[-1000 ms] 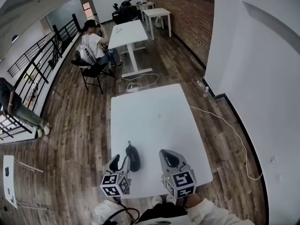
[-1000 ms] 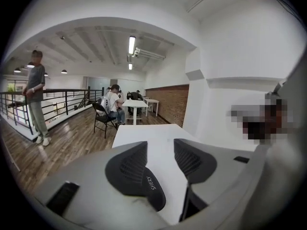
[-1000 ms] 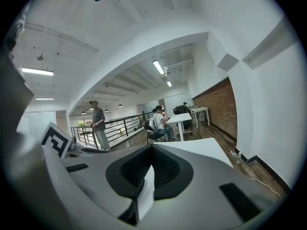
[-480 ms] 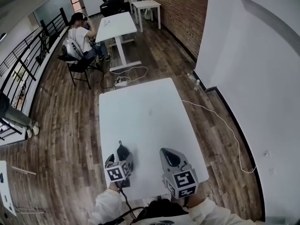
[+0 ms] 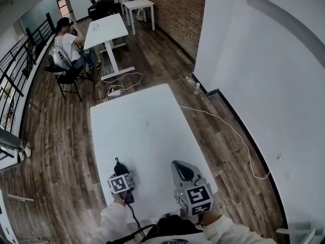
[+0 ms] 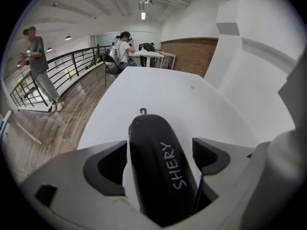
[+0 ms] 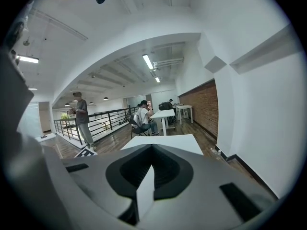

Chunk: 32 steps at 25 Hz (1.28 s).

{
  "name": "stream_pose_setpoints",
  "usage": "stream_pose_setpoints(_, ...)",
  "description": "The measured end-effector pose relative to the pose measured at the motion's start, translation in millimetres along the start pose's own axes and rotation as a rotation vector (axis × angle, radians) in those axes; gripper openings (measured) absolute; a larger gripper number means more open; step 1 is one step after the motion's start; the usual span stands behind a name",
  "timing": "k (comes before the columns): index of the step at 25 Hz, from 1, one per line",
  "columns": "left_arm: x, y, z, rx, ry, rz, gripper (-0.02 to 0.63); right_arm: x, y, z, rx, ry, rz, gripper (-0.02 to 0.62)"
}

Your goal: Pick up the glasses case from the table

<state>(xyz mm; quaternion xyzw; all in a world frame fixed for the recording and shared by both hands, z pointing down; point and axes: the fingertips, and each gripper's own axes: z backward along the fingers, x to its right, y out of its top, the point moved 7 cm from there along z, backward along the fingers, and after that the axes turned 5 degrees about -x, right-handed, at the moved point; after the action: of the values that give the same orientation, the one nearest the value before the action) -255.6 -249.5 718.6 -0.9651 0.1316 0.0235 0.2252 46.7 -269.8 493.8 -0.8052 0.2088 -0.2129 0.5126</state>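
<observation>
The black glasses case, printed with pale letters, lies lengthwise on the white table near its front left part. My left gripper points steeply down over it. Its jaws stand wide open on either side of the case, with a gap showing at the right pad. In the head view the case peeks out just beyond the left marker cube. My right gripper hovers over the table's front right part, jaws shut together with nothing held.
A person sits on a chair by another white table at the back left. A white cable runs over the wood floor to the right. A railing and a standing person are at the left.
My left gripper has come down onto the table and opened its jaws, and the case now lies between them. The right gripper has drifted only a little, still shut.
</observation>
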Motion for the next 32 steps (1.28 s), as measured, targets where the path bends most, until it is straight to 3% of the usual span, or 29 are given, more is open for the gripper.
stream_pose_setpoints(4,-1.2,-10.1,-9.3,-0.043,0.001,0.017,0.442,4.6,-1.0,2.0,-0.001,-0.004,-0.004,0.003)
stream_pose_setpoints(6,-3.5,-11.5,-9.4,-0.049,-0.005,0.035,0.396,3.1,-1.4,1.3,-0.001,-0.002,-0.005,0.002)
stream_pose_setpoints(10,-8.3,-5.6,-2.0,-0.033,-0.005,0.013,0.371,-1.9,0.0,-2.6,-0.002,0.011,-0.005,0.003)
stream_pose_setpoints(14,-0.9,21.2,38.5,0.108,-0.045,-0.013,0.37,-7.0,3.5,-8.8,0.012,0.029,-0.005,0.002)
stream_pose_setpoints(18,18.1,55.1,114.3,0.307,-0.086,-0.102,0.368,-18.7,13.6,-15.7,0.037,0.052,0.008,0.002)
stream_pose_setpoints(26,27.3,65.4,256.0,0.595,-0.029,-0.194,0.368,-51.6,36.1,-21.0,0.097,0.113,0.022,0.002)
stream_pose_setpoints(32,25.3,64.6,289.5,0.678,-0.033,-0.189,0.368,-63.5,44.4,-14.8,0.115,0.124,0.021,0.002)
